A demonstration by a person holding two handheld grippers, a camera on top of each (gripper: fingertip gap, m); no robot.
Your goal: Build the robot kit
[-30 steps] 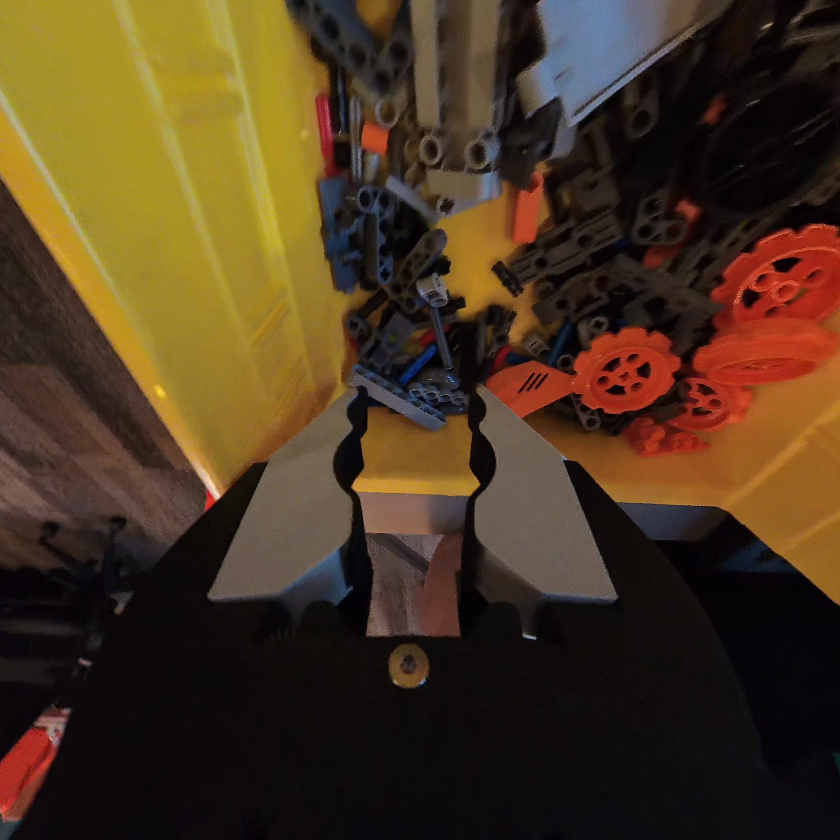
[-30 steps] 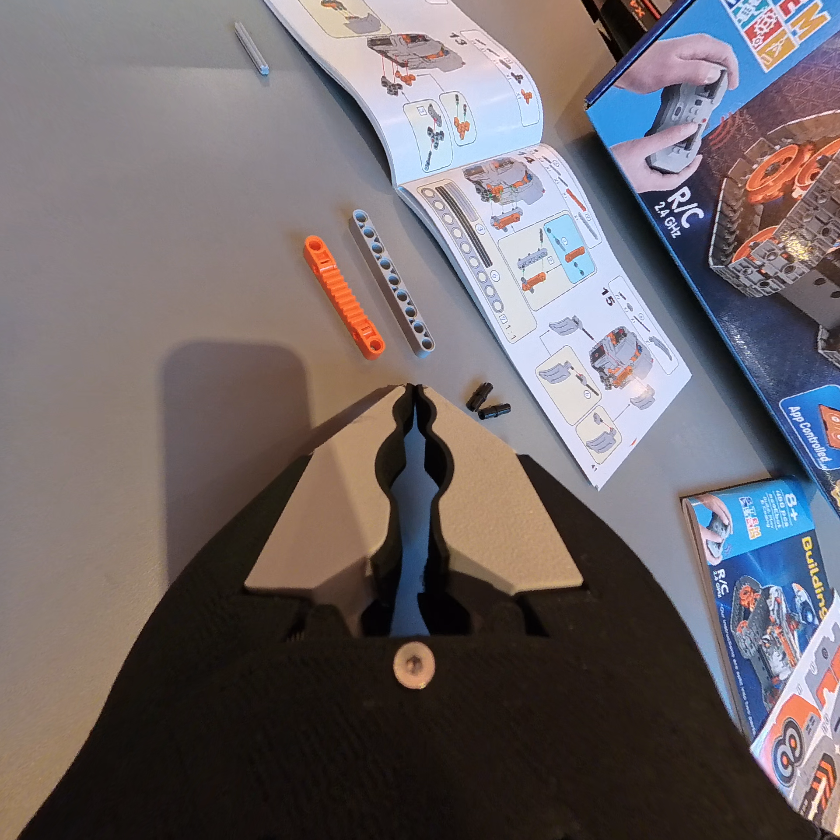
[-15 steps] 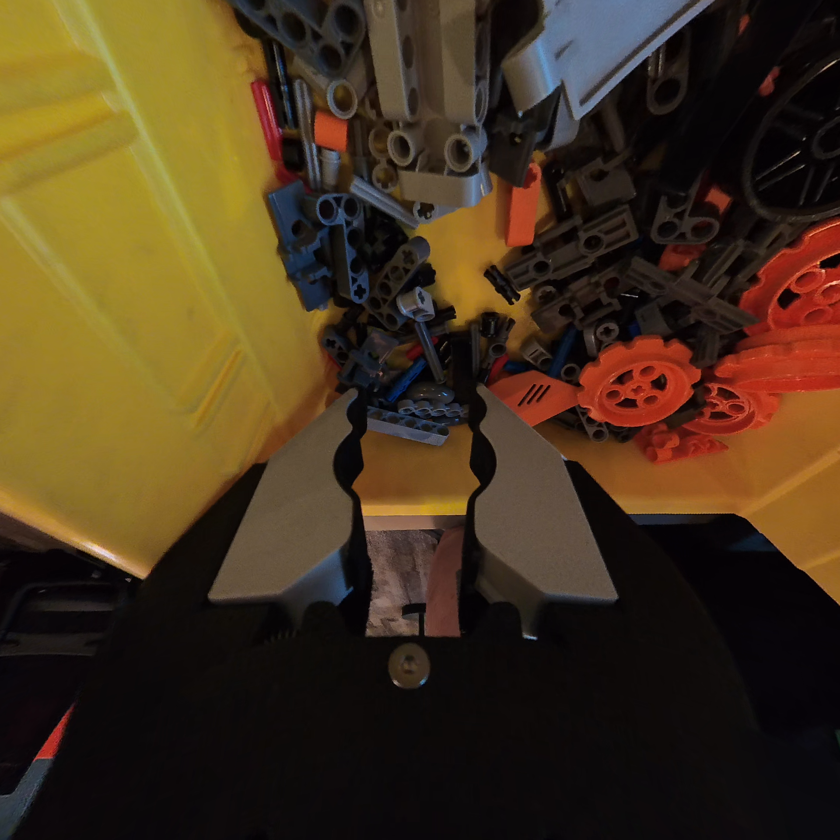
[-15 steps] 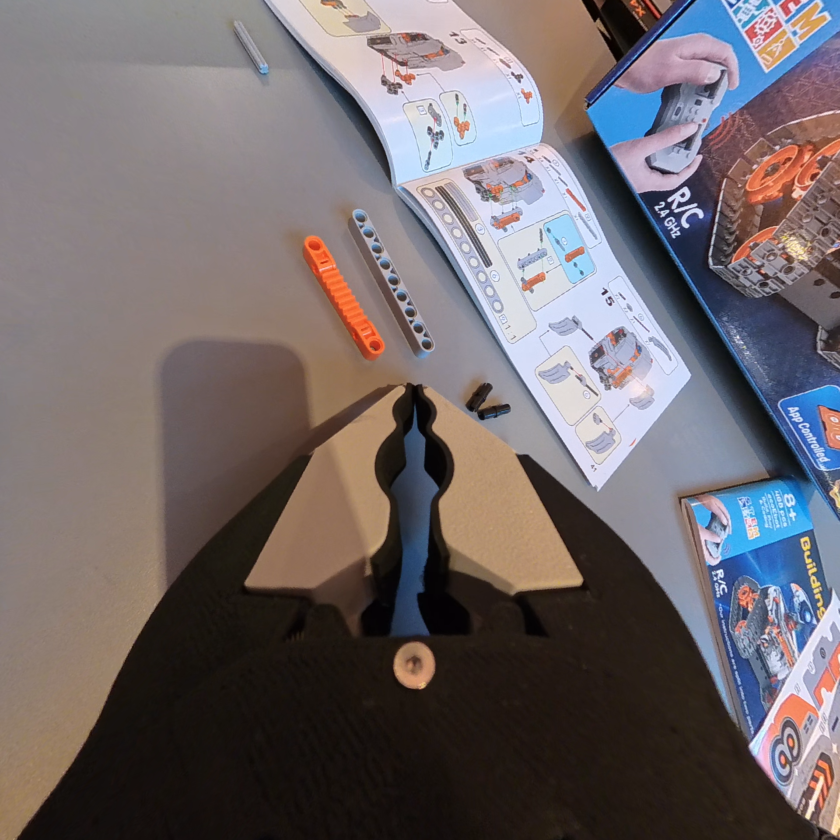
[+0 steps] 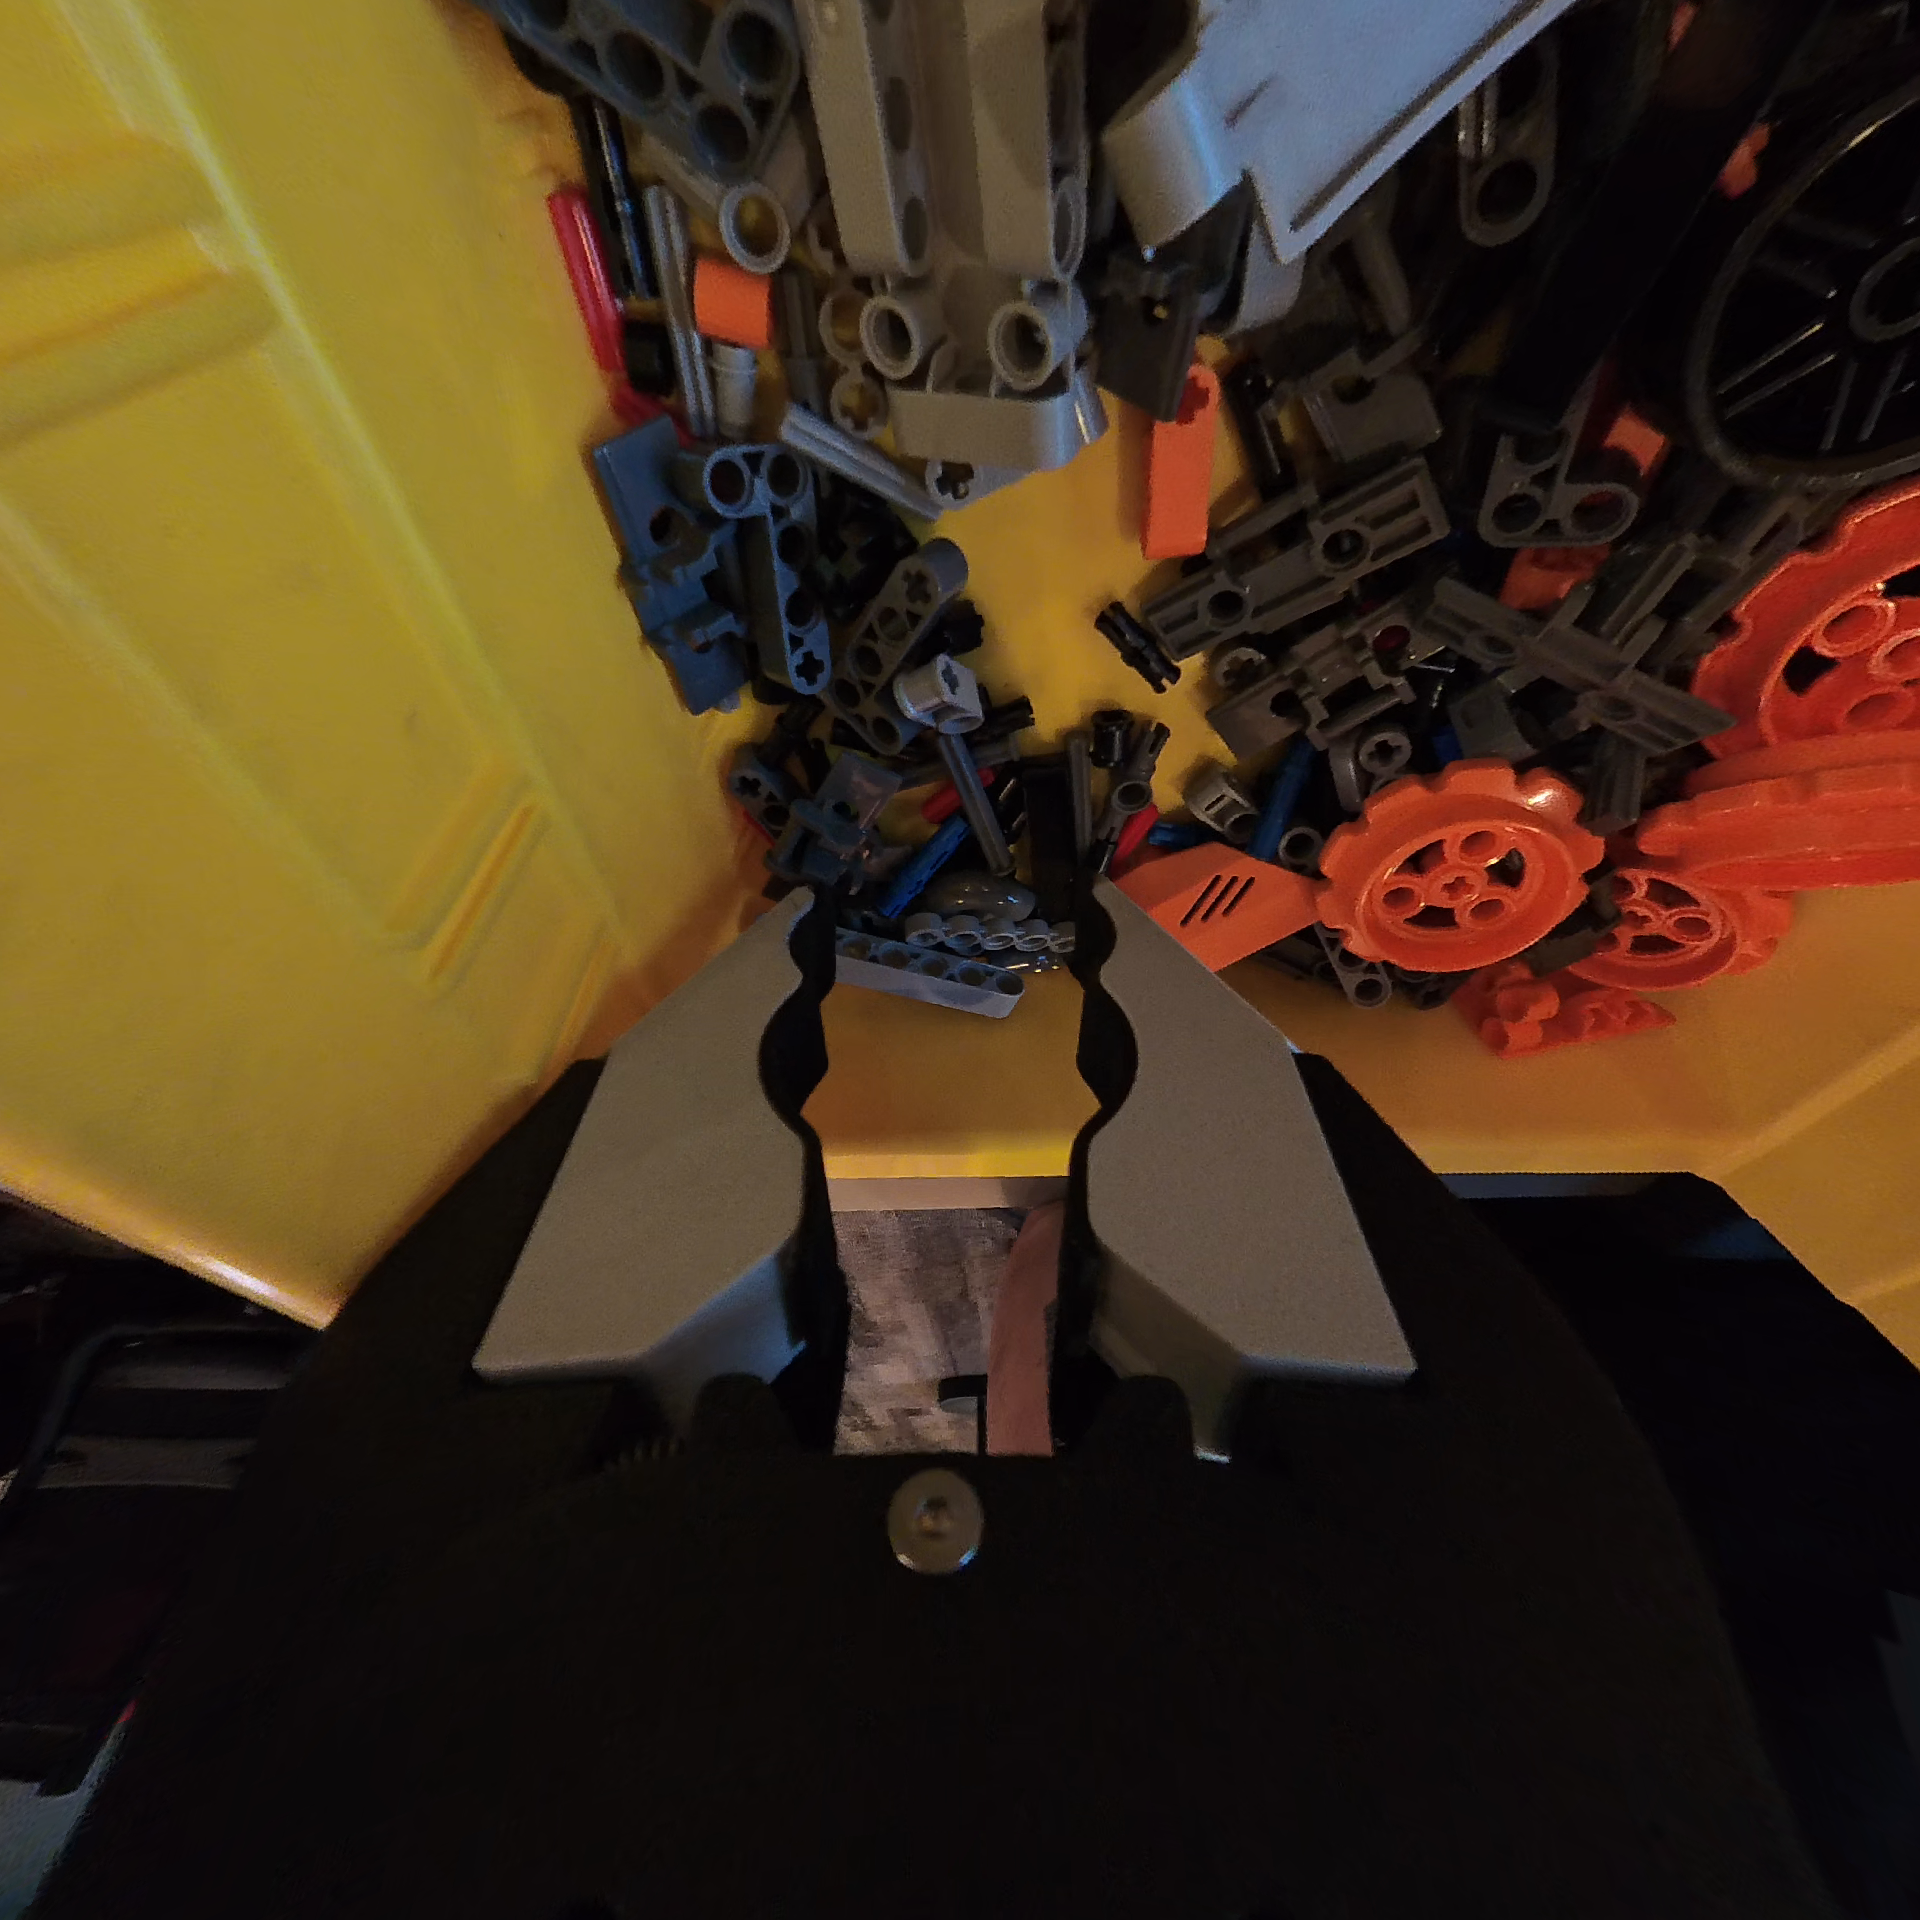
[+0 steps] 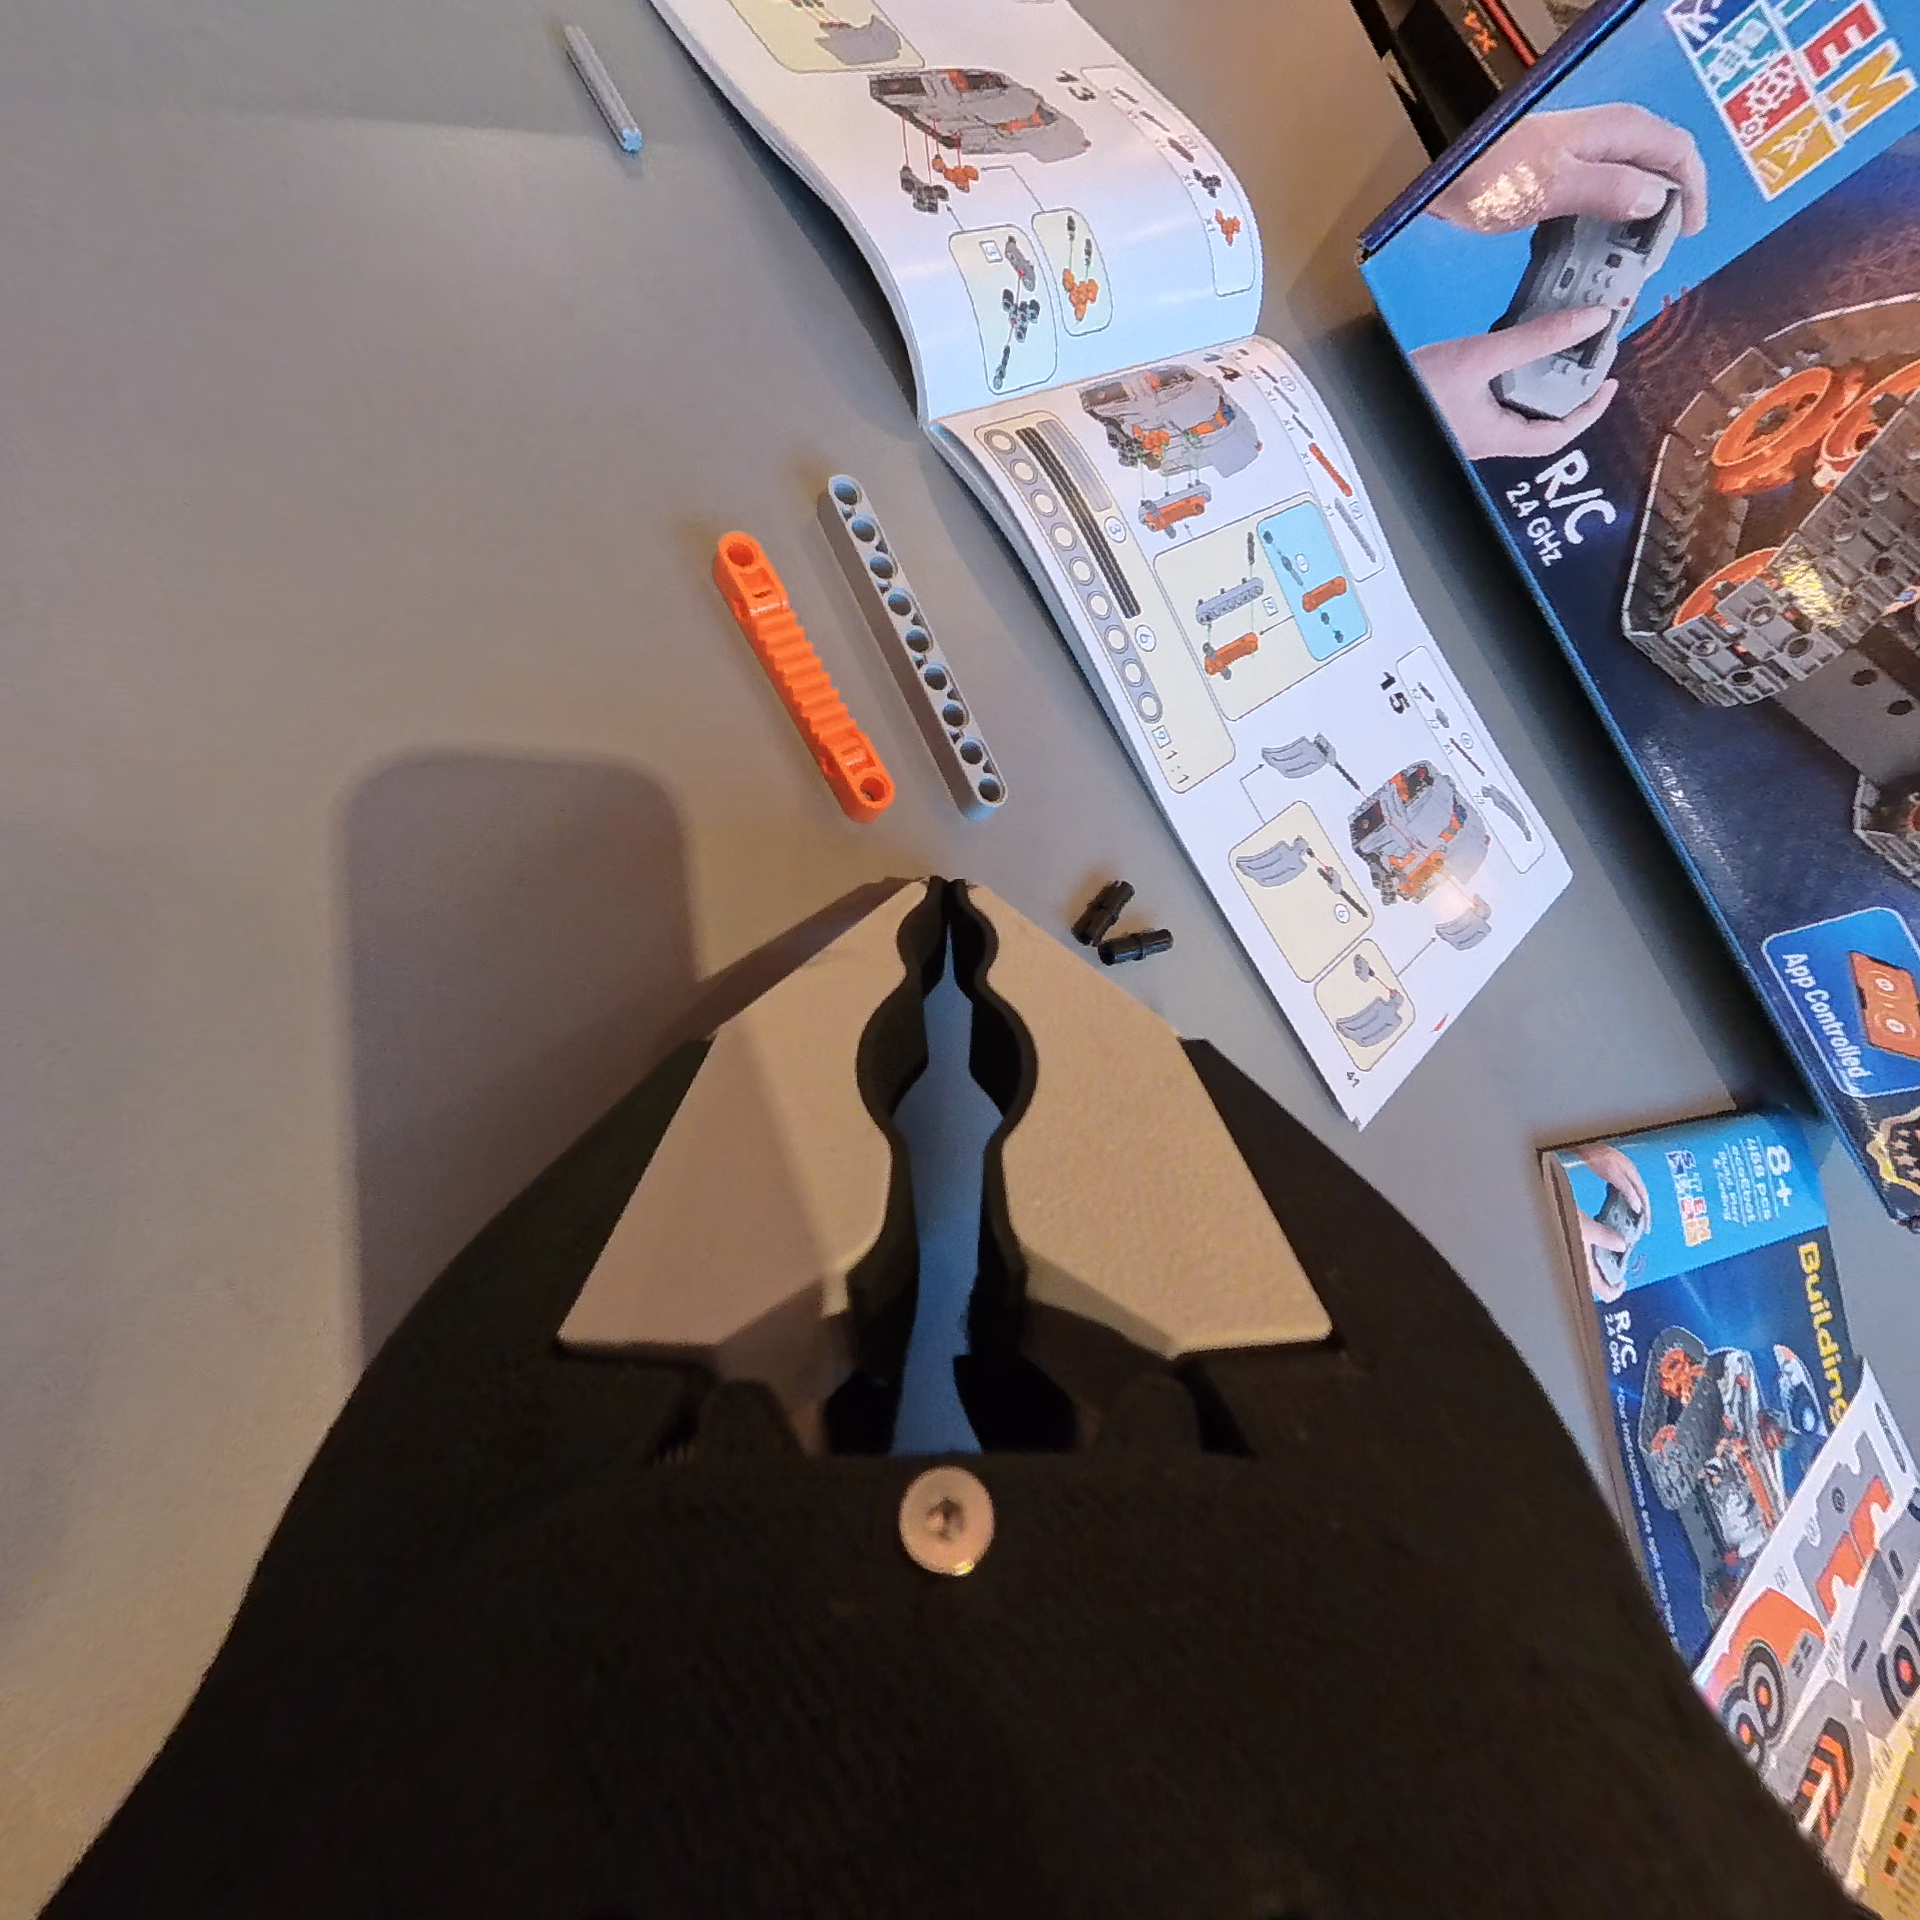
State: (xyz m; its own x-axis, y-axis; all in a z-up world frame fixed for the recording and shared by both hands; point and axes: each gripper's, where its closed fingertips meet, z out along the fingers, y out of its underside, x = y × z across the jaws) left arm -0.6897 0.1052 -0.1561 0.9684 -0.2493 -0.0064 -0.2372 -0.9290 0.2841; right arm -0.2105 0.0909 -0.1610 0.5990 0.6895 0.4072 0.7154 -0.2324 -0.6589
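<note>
My left gripper (image 5: 951, 909) is open and empty, inside a yellow bin (image 5: 312, 623) above a heap of small building parts. A light grey holed beam (image 5: 930, 971) lies just between its fingertips, with dark pins and axles behind it. Orange gear wheels (image 5: 1449, 883) lie to the right. My right gripper (image 6: 943, 888) is shut and empty, just above a grey table (image 6: 364, 416). An orange toothed rack (image 6: 802, 675) and a grey holed beam (image 6: 914, 644) lie just ahead of it. Two black pins (image 6: 1120, 928) lie to its right.
An open instruction booklet (image 6: 1174, 499) lies ahead on the right. A blue product box (image 6: 1704, 436) stands at the far right, with a smaller blue booklet (image 6: 1704, 1351) below it. A thin grey axle (image 6: 603, 88) lies far ahead. A black wheel (image 5: 1829, 301) lies in the bin. The left gripper's tips are roughly 50 cm from the right gripper's.
My left gripper has moved forward and down into the yellow bin, so the heap of parts looks closer. It stays open. The right gripper has not moved.
</note>
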